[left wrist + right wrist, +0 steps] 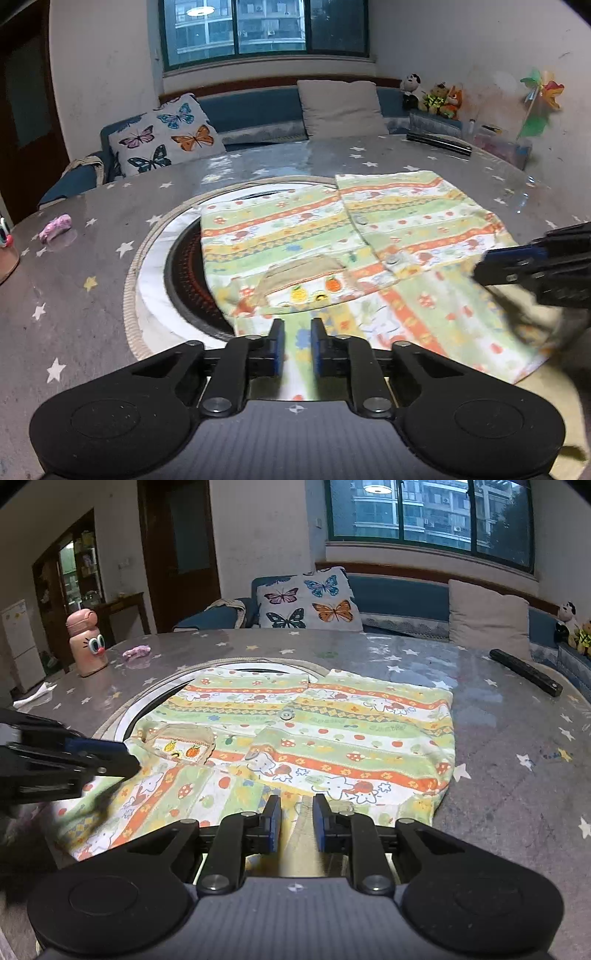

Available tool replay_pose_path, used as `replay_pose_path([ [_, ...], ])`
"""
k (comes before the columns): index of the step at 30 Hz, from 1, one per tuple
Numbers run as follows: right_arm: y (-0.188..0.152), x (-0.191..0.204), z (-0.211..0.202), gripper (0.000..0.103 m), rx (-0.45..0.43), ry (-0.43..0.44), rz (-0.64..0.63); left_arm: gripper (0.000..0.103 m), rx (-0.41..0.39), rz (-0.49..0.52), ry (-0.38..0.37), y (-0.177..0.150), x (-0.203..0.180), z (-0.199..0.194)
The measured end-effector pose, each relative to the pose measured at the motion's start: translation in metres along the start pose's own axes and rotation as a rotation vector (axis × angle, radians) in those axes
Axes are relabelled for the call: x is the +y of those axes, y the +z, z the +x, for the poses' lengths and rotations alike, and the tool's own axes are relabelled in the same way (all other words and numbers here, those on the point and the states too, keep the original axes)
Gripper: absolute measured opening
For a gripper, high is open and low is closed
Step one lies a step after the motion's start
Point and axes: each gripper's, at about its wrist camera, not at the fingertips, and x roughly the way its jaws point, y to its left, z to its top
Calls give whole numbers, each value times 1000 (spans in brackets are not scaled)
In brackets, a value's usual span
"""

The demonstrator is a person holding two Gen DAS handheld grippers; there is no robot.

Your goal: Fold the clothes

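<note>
Star-patterned desk (pixel 92 229): striped shirt (pixel 295 236) partly folded; left tool (pixel 297 341) and right tool (pixel 296 821) parted over cloth; hem could slip and bunch.

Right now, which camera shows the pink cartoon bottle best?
The right wrist view: the pink bottle stands whole and upright on the table's far left. The left wrist view catches only a pink sliver at its left edge, which I cannot identify.

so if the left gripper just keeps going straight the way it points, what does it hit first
Most likely the striped garment itself: the left gripper sits open over its near edge, aimed at the small beige pocket. Depth is hard to judge, so it may skim just above the cloth.
</note>
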Motion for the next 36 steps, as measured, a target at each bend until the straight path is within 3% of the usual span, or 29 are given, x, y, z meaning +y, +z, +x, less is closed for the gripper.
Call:
replay_pose_path([
  [8,-14,1,-28,22,10,60,1,17,-9,18,40,-7,8,-4],
  [15,-35,5,-43,22,20,45,-29,19,-23,85,41,-18,2,-31],
  [17,-38,5,-46,22,21,46,-30,25,-35,122,36,-25,-3,-42],
  [19,-40,6,-49,23,21,45,-37,41,-52,171,32,-34,-10,-53],
  [22,-41,10,-53,25,19,43,-64,47,-84,262,21,-50,-24,-69],
  [31,-49,14,-68,30,30,49,-120,51,-159,515,-56,-81,-70,-85],
  [36,-51,12,-80,31,25,37,-129,53,-211,590,-94,-81,-86,-82],
])
